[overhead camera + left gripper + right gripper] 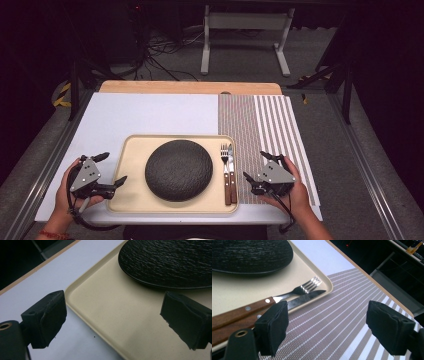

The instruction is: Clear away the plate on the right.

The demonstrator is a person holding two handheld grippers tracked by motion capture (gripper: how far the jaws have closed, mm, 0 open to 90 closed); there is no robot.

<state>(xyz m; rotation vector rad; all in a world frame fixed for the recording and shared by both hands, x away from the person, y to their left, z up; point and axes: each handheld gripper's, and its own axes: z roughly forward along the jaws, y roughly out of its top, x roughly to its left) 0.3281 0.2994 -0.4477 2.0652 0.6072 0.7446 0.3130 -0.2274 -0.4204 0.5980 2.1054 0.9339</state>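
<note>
A beige tray (131, 150) lies at the table's near edge with a black textured plate (178, 169) upside down on it. A fork (224, 156) and a knife (231, 160) with wooden handles lie along the tray's right side. My left gripper (113, 169) stands open at the tray's left rim, one jaw over the tray (105, 312) and one over the white table; the plate (170, 262) is just ahead. My right gripper (256, 166) is open over the striped placemat (337, 322), just right of the fork (304, 288) and knife (305, 297).
The striped placemat (265, 130) covers the right part of the white table top (150, 112). A wooden board edge (190, 87) runs along the far side. Beyond it are cables and a white table frame (245, 35) on the grey floor.
</note>
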